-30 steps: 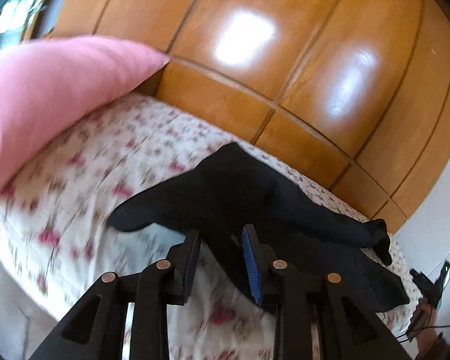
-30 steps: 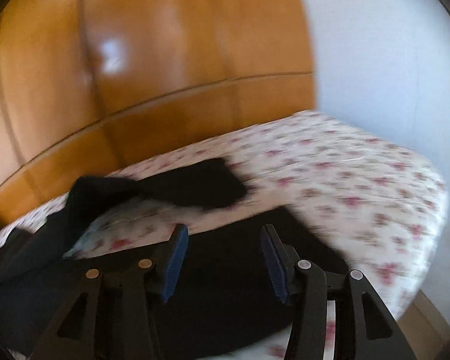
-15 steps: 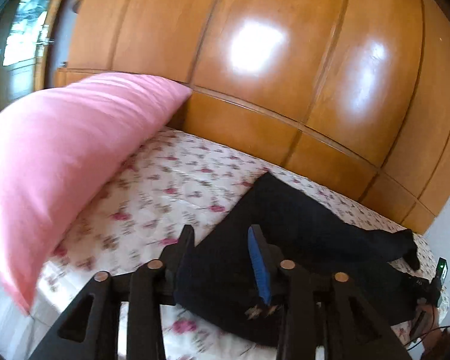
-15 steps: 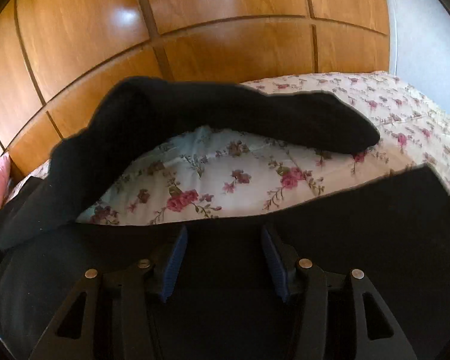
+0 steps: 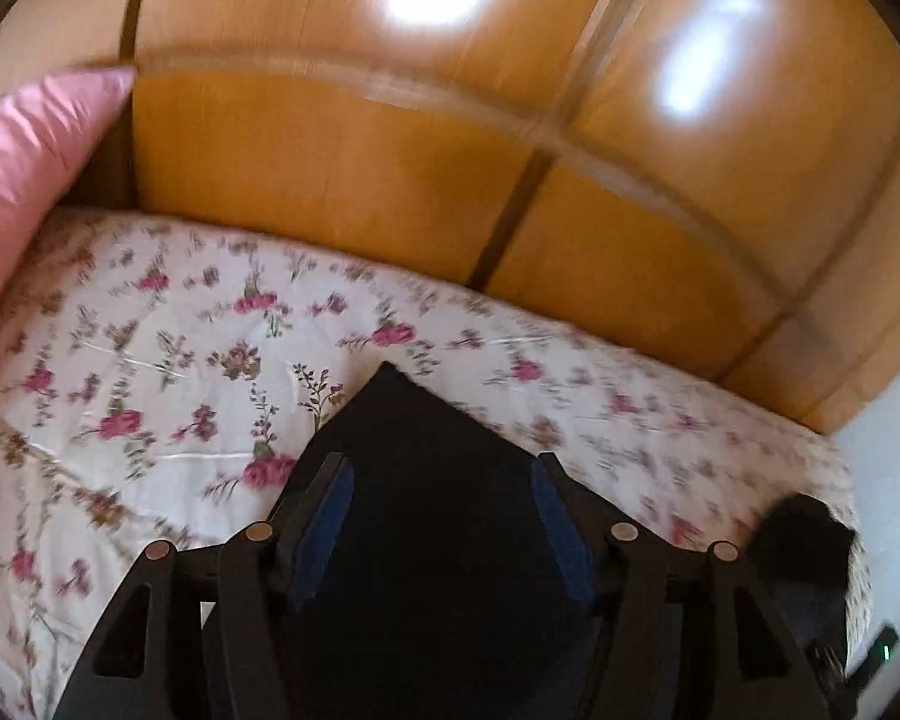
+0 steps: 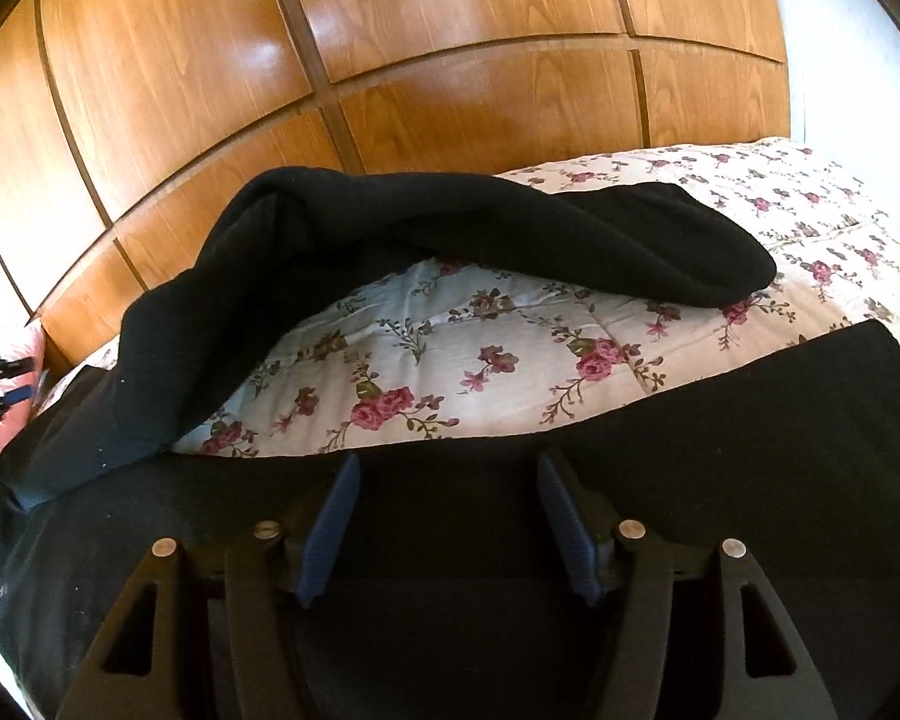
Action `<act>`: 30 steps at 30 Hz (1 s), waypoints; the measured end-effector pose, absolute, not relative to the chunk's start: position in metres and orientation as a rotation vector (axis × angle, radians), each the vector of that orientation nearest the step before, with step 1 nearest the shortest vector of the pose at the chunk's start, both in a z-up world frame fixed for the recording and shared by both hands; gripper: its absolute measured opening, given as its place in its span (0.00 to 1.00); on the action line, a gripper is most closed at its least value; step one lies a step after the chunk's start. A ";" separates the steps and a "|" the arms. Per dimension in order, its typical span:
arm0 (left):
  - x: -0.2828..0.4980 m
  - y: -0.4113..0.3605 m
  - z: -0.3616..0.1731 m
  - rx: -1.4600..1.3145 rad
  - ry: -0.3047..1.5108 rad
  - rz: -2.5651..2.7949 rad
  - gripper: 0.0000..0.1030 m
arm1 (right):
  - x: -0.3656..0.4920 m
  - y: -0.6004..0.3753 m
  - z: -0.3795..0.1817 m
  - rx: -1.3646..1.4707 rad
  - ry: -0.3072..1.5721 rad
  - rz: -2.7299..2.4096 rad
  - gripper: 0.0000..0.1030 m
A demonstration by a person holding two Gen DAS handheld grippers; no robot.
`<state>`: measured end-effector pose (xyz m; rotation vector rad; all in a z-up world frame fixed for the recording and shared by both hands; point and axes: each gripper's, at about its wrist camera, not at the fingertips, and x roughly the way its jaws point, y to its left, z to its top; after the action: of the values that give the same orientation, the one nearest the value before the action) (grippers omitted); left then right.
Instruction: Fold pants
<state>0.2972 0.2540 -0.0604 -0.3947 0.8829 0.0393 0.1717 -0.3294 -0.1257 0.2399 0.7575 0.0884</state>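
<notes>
The fold is barely begun, I judge. The black pants (image 6: 450, 540) sprawl on the floral bedspread (image 6: 450, 354), one leg across the bottom of the frame, the other arched through the upper middle, unaligned. My right gripper (image 6: 447, 516) and left gripper (image 5: 438, 516) have just been opening, released, cloth lying loose between the pads.

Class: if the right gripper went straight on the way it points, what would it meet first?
Most likely the black pants lying under the open right gripper, before the floral bedspread; depth is unclear.
</notes>
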 end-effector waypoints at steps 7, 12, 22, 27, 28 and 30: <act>0.340 0.257 -0.105 -0.306 1.012 0.116 0.55 | 0.172 -0.333 -0.126 0.261 0.751 0.104 0.63; 0.334 0.243 -0.110 -0.163 0.978 0.140 0.25 | 0.171 -0.332 -0.126 0.272 0.742 0.104 0.63; 0.291 0.289 -0.066 -0.308 0.673 0.443 0.12 | 0.172 -0.331 -0.126 0.260 0.746 0.097 0.63; 0.289 0.297 -0.087 -0.319 0.692 0.579 0.13 | 0.172 -0.330 -0.126 0.257 0.746 0.096 0.63; 0.290 0.297 -0.090 -0.313 0.714 0.586 0.14 | 0.172 -0.330 -0.126 0.257 0.747 0.096 0.63; 0.296 0.293 -0.094 -0.284 0.757 0.596 0.20 | 0.172 -0.330 -0.126 0.254 0.749 0.096 0.63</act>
<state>0.2965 0.2931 -0.0941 -0.2844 0.7571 0.5957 0.1716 -0.3299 -0.1261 0.2544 0.7487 0.0957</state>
